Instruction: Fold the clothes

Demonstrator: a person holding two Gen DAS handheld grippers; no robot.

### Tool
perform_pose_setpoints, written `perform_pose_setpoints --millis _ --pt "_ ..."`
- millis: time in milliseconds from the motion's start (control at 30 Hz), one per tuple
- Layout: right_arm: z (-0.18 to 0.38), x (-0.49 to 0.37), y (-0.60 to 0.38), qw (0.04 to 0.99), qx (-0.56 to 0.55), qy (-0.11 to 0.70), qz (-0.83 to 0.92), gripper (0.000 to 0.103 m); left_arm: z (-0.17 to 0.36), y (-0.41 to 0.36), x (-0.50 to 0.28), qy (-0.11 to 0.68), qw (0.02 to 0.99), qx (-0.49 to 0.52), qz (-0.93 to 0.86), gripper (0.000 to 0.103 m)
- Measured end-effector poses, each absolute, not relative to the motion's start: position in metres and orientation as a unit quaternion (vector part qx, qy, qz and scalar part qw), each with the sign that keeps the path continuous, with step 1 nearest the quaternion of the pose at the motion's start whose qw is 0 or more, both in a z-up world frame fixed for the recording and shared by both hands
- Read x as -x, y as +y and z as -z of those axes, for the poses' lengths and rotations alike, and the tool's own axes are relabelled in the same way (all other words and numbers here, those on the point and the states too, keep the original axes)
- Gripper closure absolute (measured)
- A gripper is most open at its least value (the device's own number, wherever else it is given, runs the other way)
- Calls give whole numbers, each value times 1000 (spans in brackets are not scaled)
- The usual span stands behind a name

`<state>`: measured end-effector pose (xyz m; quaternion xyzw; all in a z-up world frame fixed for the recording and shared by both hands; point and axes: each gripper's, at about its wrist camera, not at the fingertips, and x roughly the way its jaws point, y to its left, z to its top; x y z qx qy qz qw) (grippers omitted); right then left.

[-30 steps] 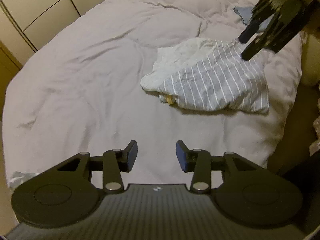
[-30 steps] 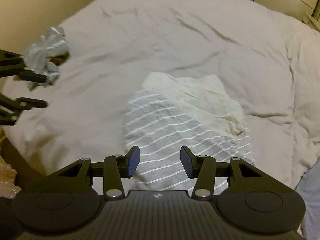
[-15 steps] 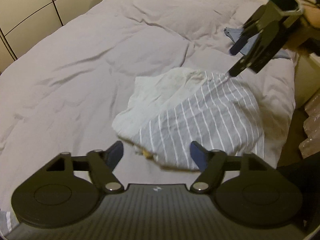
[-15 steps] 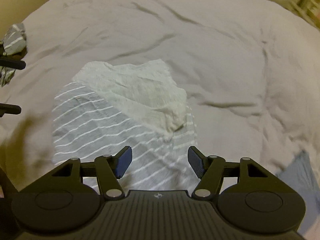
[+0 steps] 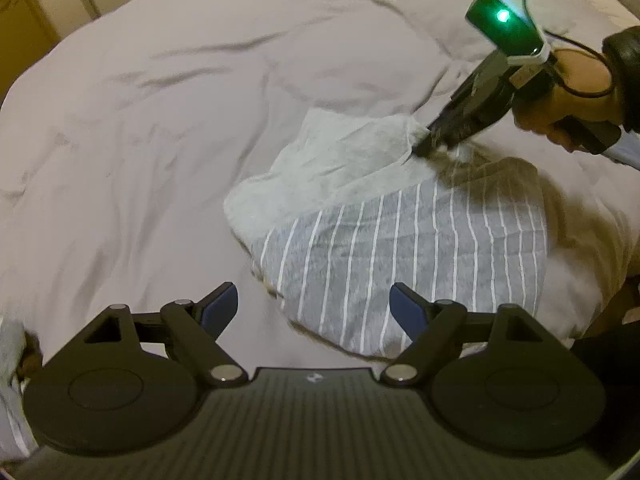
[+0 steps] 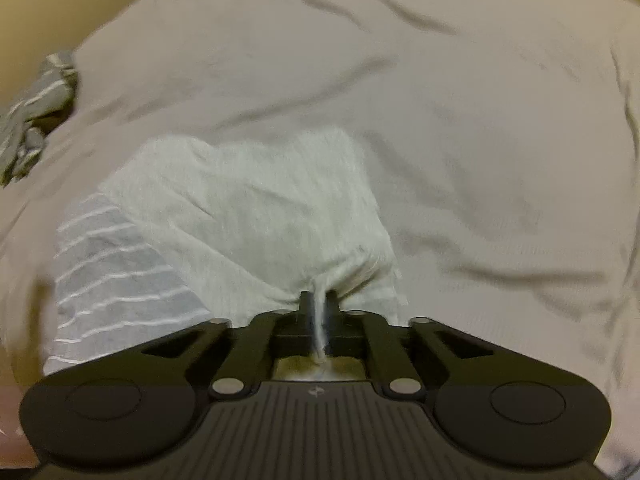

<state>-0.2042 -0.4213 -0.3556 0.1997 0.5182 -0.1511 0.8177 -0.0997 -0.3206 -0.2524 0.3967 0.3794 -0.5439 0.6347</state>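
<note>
A wide pale duvet (image 5: pixel 168 128) covers the bed, with many soft wrinkles. At its far edge in the right wrist view lies another grey striped cloth (image 6: pixel 36 108), well apart from the work. The grey striped garment (image 5: pixel 404 264), with its pale inside turned out on one part, lies crumpled on the duvet. The left gripper (image 5: pixel 314 306) hangs over its near edge with fingers wide apart, holding nothing. The right gripper (image 6: pixel 319 304) is closed and pinches a fold of the pale fabric.
</note>
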Motion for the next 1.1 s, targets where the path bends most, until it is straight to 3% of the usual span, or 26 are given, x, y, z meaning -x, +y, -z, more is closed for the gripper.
perform_pose_setpoints --millis 267,500,600,667,933,1000,1067,1100 --pt "285 190 -323 870 -149 468 -40 99 217 -312 49 448 708 -271 474 23" --pt "285 172 -206 847 -62 470 -241 99 217 -289 20 526 702 -108 469 18" --pt "294 166 -187 826 -53 487 -280 96 235 -286 23 547 686 -115 465 18" --pt "299 165 -182 815 -48 500 -287 88 249 -287 28 553 679 -134 464 18" --pt "297 210 -250 821 -65 542 -170 80 302 -289 20 574 695 -176 397 18" --pt "299 219 -278 825 -68 547 -124 72 316 -290 14 582 691 -186 386 18" --pt "307 217 -309 826 -69 555 -68 64 332 -291 8 600 678 -188 380 23" --pt "310 215 -323 825 -70 558 -44 63 338 -291 7 610 669 -181 385 44"
